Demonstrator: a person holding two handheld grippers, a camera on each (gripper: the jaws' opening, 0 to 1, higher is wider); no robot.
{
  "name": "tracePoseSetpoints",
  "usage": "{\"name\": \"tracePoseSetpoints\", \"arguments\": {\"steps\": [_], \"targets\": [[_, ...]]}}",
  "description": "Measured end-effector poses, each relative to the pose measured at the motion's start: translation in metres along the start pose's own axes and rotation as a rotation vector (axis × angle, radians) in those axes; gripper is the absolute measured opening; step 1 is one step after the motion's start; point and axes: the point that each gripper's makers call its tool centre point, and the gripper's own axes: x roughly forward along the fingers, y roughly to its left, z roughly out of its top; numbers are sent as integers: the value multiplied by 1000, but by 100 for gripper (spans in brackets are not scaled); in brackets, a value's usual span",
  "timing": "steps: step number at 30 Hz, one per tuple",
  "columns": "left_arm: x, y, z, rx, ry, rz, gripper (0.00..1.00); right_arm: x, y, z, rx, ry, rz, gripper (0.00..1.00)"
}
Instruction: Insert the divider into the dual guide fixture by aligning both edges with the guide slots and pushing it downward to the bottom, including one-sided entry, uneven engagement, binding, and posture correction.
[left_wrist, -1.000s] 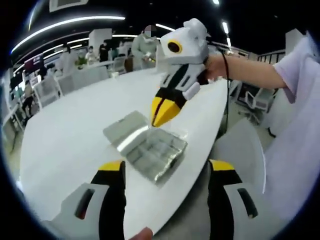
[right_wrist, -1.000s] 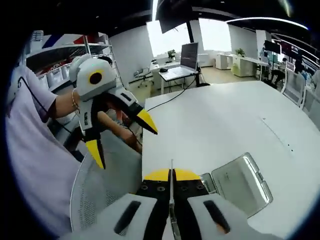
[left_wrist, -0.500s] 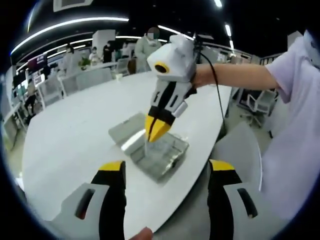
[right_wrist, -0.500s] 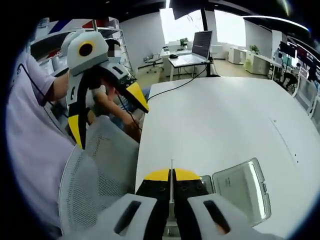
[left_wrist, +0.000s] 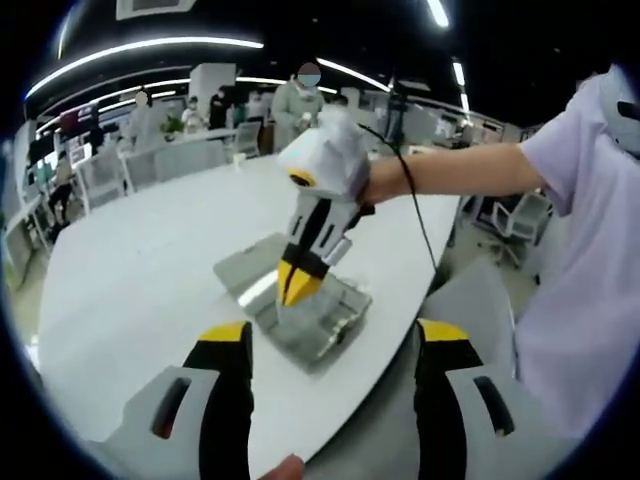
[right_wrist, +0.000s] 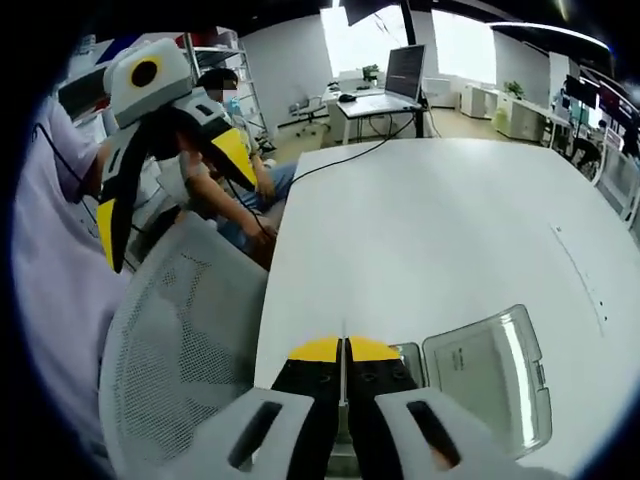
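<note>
My right hand-held gripper (right_wrist: 343, 345) has its yellow-tipped jaws pressed together on a thin, pale divider plate (right_wrist: 343, 330), whose edge rises as a fine line from between the tips. In the left gripper view this same right hand-held gripper (left_wrist: 292, 290) points steeply down, its tips just above or perhaps touching the grey compartmented plastic box with guide slots (left_wrist: 312, 318); I cannot tell whether the plate has entered the slots yet.

The box lies directly under the tips, near the tabletop edge on my side. Its clear hinged lid (right_wrist: 487, 375) lies flung open flat on the white oval tabletop (right_wrist: 430, 230), beside the box on the right of the right gripper view. The divider stands on edge between the jaws, with its plane running along them, so I judge the coming move is a straight push downward, and it turns on keeping both side edges level in their slots to avoid binding.

My left hand-held gripper (left_wrist: 330, 345) hangs back with its jaws spread wide and holding nothing, well apart from the box; the right one is far nearer. A white mesh office chair (right_wrist: 180, 350) sits beside the tabletop.
</note>
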Motion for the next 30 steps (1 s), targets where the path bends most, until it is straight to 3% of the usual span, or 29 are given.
{"name": "tracePoseSetpoints", "arguments": {"steps": [11,30], "targets": [[-6,10,-8,-34,-4,27,63,10,-6,-9,-21,60,9,0],[-2,12,-11,-41,4,20,63,17,-8,-18,0,66,10,0]]}}
